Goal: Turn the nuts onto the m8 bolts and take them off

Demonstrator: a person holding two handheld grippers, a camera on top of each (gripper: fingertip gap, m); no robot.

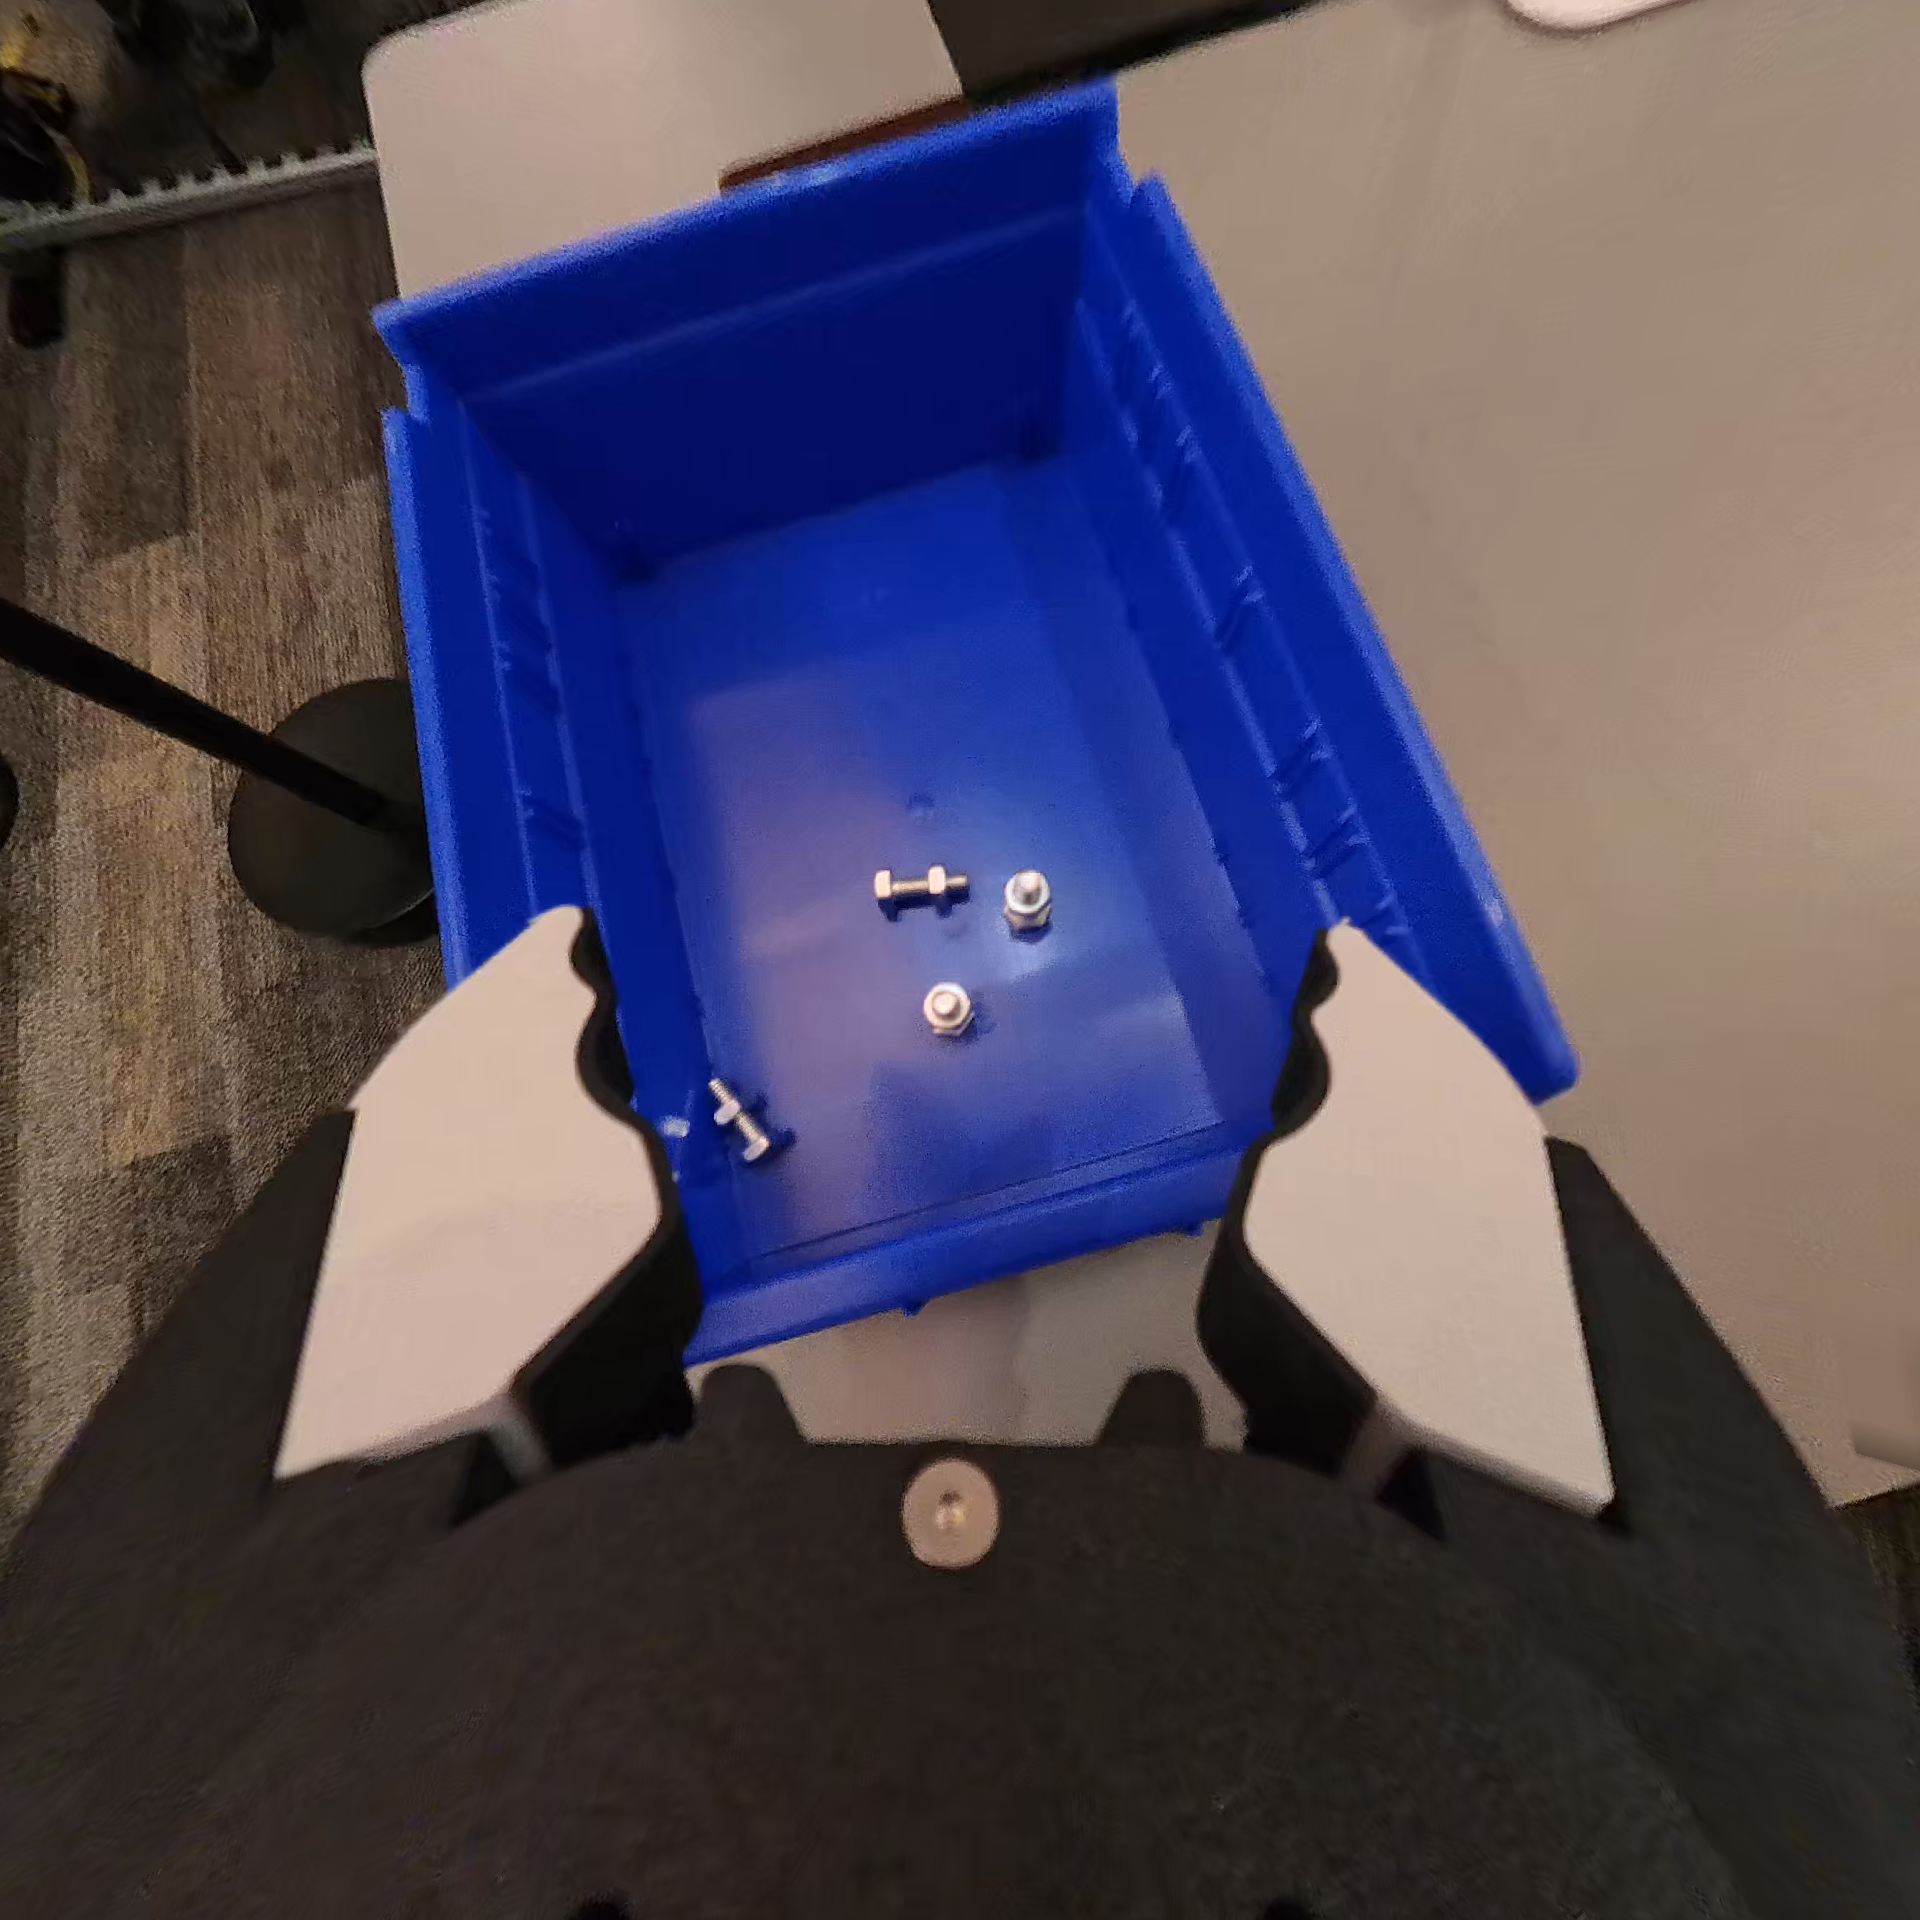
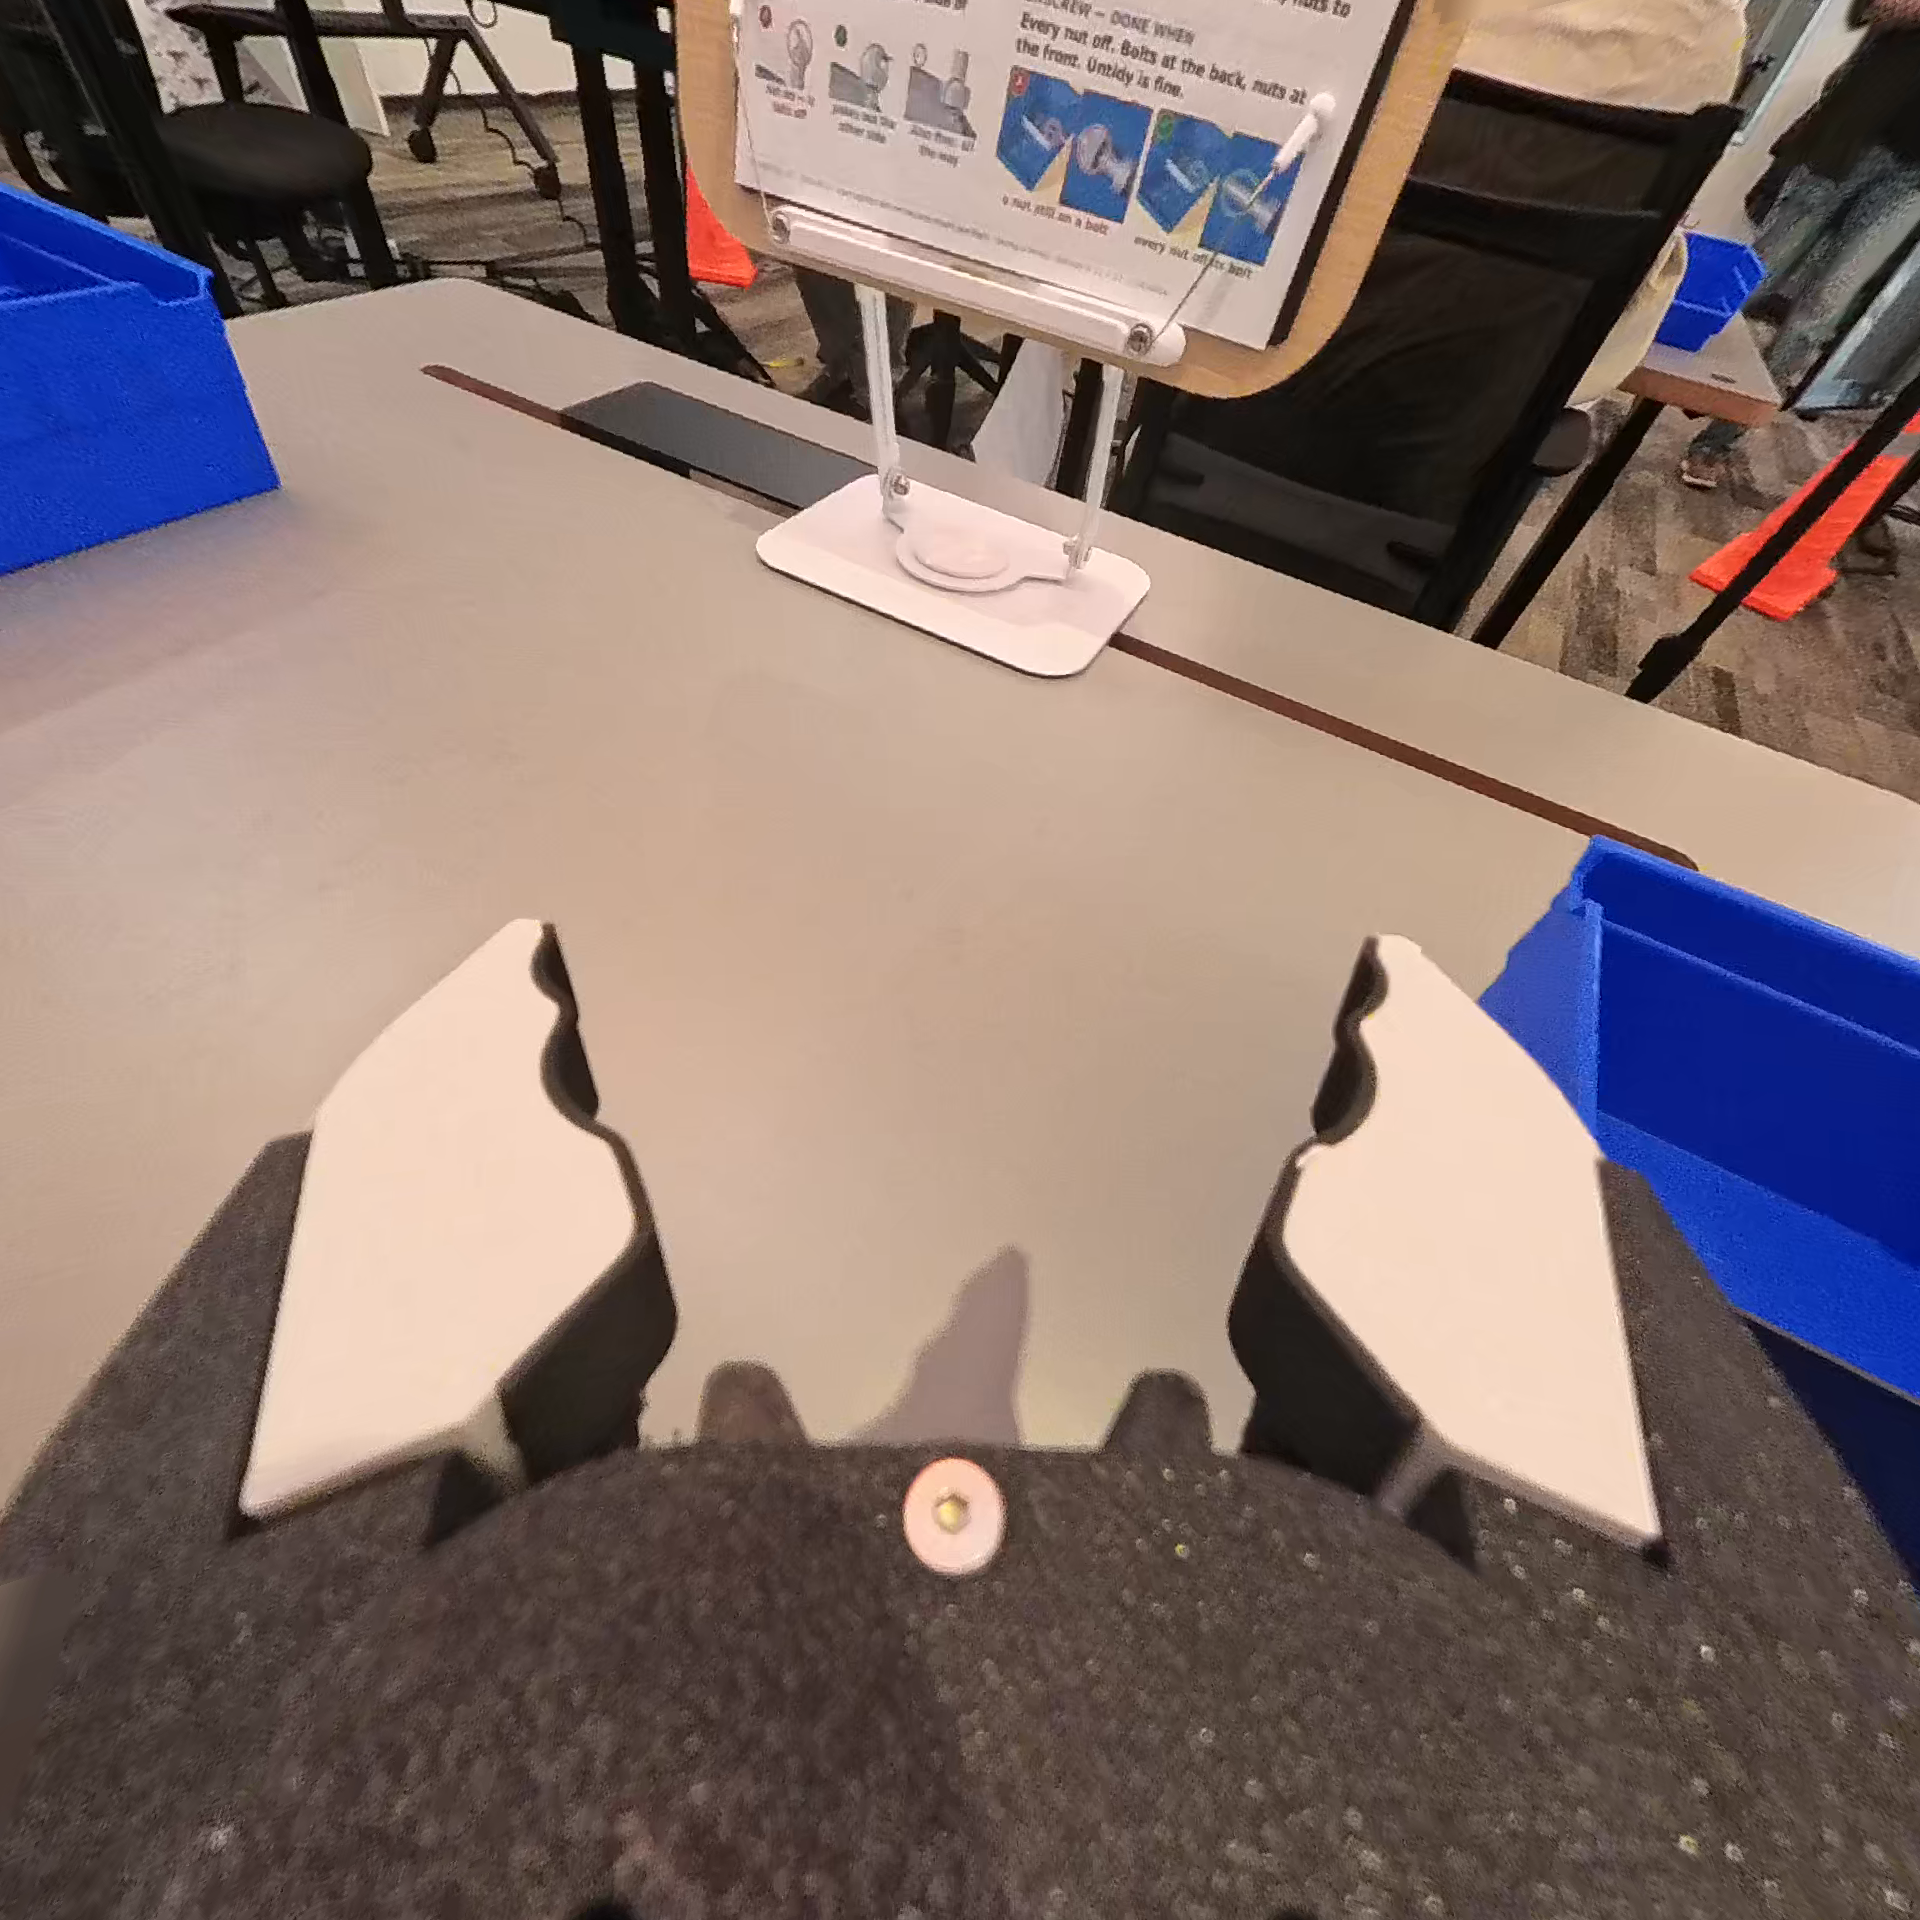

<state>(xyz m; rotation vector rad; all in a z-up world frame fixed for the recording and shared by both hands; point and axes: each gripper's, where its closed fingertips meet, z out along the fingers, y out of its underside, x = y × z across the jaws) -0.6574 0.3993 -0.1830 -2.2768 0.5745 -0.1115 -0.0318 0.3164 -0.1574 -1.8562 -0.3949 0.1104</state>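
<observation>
Bolts (image 1: 921, 886) with nuts threaded on lie in a blue bin (image 1: 1288, 582) on the counter (image 2: 831, 831); small, stiff and likely slippery, best pinched across the shank. Both hand-held grippers, left (image 1: 951, 1023) and right (image 2: 956, 1023), gape wide, holding nothing.

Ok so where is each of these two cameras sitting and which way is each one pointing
Left wrist view: mounted on the left gripper, looking steeply down into a blue bin holding four bolts with nuts; its own jaws show, wide open with nothing between them.
Right wrist view: mounted on the right gripper, looking forward and slightly down across the grey table toward an instruction sheet stand; its own jaws show, open with nothing between them.
Shared: the grey table; whether the left blue bin in the right view is the same bin cannot be told.
</observation>
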